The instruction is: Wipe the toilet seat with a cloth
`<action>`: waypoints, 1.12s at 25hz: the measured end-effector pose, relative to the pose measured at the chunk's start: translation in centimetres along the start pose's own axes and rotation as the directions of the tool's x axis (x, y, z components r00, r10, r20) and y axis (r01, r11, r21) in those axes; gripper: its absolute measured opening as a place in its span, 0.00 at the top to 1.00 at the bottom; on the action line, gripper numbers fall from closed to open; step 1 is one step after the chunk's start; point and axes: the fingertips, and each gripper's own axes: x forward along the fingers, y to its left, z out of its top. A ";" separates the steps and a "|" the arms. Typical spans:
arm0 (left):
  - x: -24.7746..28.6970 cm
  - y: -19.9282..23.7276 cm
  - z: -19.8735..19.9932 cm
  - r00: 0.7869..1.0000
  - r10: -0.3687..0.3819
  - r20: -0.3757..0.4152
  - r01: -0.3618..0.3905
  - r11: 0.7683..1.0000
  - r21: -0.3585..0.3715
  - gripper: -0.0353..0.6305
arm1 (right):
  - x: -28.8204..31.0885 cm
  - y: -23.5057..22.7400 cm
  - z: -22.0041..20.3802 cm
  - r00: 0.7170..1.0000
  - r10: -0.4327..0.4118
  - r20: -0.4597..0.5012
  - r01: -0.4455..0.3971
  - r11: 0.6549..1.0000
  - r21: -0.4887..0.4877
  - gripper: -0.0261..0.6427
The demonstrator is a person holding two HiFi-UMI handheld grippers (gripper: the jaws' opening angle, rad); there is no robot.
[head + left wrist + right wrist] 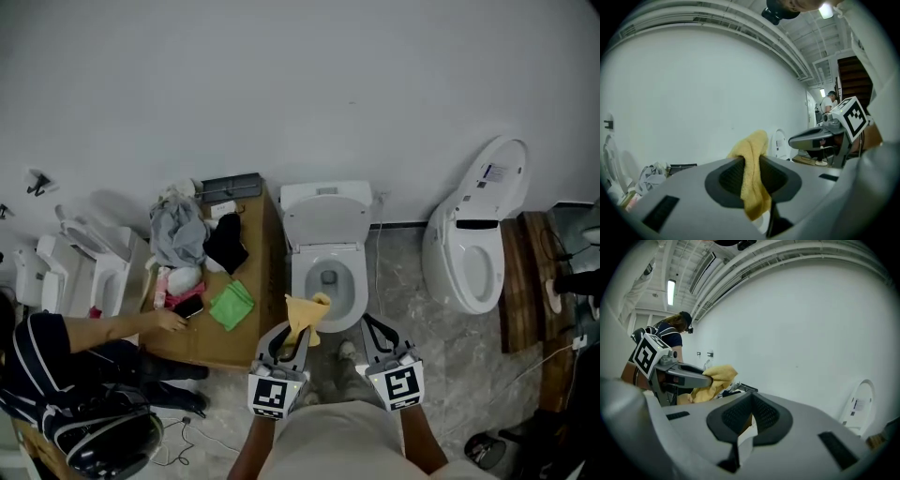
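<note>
Left hand-held gripper is clamped tight on a mustard-yellow terry cloth. The cloth is bunched up above the jaws, with a limp tail flopping out below. Right hand-held gripper has its jaws pinched together on nothing. Both are held low, side by side, pointing forward at the white ceramic toilet with its lid up. The cloth sits right by the front-left edge of the white toilet seat.
</note>
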 end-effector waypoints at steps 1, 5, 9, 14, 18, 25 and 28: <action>1.0 0.2 -0.1 1.000 0.011 -0.006 -0.011 1.000 -0.004 0.80 | 0.7 -1.0 -0.1 1.000 0.010 0.000 -0.010 1.000 0.003 0.95; 4.8 1.0 -0.4 0.998 0.064 -0.027 -0.064 0.998 -0.022 0.80 | 3.7 -4.7 -1.3 0.999 0.033 0.017 -0.033 0.999 0.030 0.95; 7.9 2.1 -1.1 0.993 0.107 -0.045 -0.108 0.994 -0.030 0.80 | 6.4 -6.7 -2.4 0.997 0.073 0.001 -0.073 0.996 0.042 0.95; 10.9 4.0 -3.0 0.987 0.139 -0.076 -0.143 0.989 -0.045 0.80 | 9.4 -7.5 -3.8 0.991 0.127 -0.036 -0.125 0.991 0.045 0.95; 12.3 5.1 -5.4 0.983 0.144 -0.118 -0.151 0.987 -0.055 0.80 | 11.2 -7.2 -6.7 0.986 0.153 -0.070 -0.148 0.986 0.071 0.95; 15.2 8.0 -10.4 0.976 0.128 -0.176 -0.144 0.986 -0.082 0.80 | 15.3 -7.0 -9.7 0.982 0.158 -0.108 -0.150 0.985 0.082 0.95; 16.4 9.5 -12.8 0.973 0.110 -0.204 -0.131 0.987 -0.094 0.80 | 17.2 -6.6 -11.1 0.976 0.171 -0.133 -0.160 0.983 0.085 0.95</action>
